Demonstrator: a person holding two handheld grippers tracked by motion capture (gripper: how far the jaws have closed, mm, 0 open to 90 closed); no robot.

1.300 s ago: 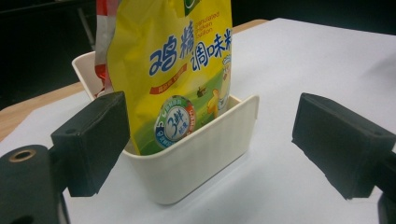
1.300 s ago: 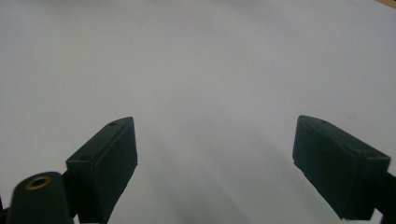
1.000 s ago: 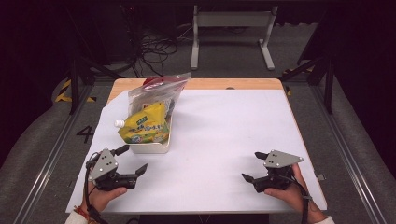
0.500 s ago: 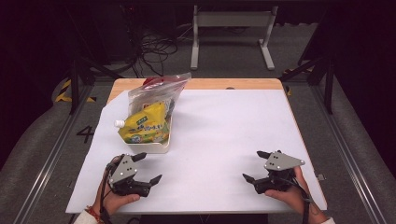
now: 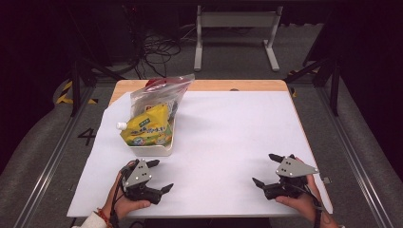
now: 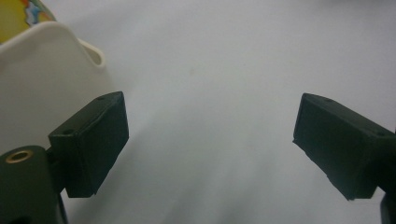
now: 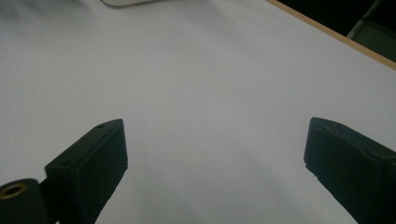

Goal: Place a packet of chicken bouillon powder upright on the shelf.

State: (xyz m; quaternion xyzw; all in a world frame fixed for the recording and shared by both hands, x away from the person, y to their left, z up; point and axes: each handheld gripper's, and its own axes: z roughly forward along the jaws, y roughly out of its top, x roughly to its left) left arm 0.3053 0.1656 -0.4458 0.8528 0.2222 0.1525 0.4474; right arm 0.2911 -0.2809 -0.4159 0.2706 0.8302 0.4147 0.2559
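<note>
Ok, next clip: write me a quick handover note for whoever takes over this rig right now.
Left gripper: open, holding nothing, low over the white table cover, just in front of the white tray.
Right gripper: open, holding nothing, near the table's front right corner.
The yellow spouted pouch lies in the tray, with a clear zip bag leaning up behind it.
Done: nothing handled yet, by the look of it.
Left: probably the pouch and bag; the left gripper is nearest.

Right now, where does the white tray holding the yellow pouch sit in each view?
High view: the white tray sits left of centre, just beyond the left tongs.
Left gripper view: its white wall takes the upper left corner, a yellow scrap above it.
Right gripper view: a pale edge at the top, probably the tray.
Shared landmark: the white table cover.
</note>
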